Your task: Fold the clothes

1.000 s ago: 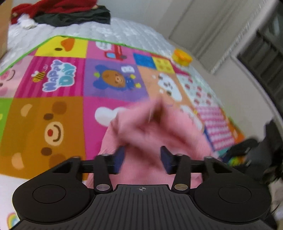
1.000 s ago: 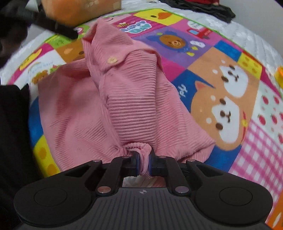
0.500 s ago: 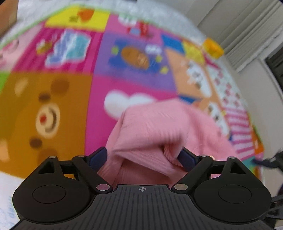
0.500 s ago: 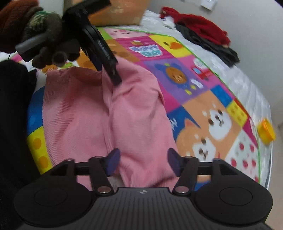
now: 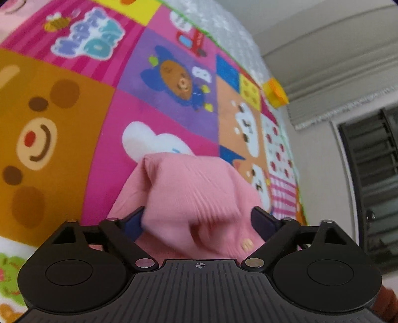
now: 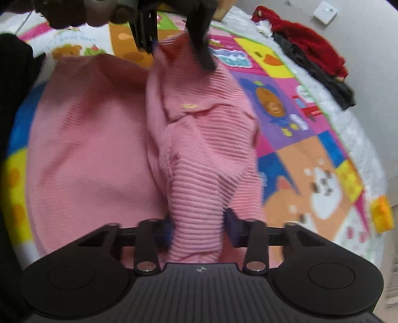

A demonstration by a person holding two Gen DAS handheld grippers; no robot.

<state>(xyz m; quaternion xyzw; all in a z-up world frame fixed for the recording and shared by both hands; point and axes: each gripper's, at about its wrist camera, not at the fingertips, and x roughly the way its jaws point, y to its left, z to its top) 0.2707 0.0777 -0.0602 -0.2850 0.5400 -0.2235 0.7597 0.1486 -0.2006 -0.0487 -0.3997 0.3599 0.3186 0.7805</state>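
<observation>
A pink ribbed garment (image 5: 194,183) with buttons lies crumpled on a colourful cartoon play mat (image 5: 49,119). In the left wrist view my left gripper (image 5: 197,218) straddles a loose bulge of the cloth. Its jaws are closing, and the pads do not visibly squeeze the fabric. In the right wrist view the left gripper (image 6: 179,58) stands over the far end of the garment (image 6: 87,149). My right gripper (image 6: 199,228) is closing at the near end, and its pads press a thick ridge of the cloth.
A heap of red clothes (image 6: 311,49) and dark clothes (image 6: 333,84) lies at the far edge of the quilted bed. A yellow block (image 6: 381,213) sits at the mat's right edge. A gloved hand (image 6: 74,12) holds the left gripper. Dark clothing (image 6: 10,99) fills the left side.
Both grippers let go of the pink garment, opened wide, and have now narrowed again around new bunches of cloth. The left gripper has dropped closer to the mat.
</observation>
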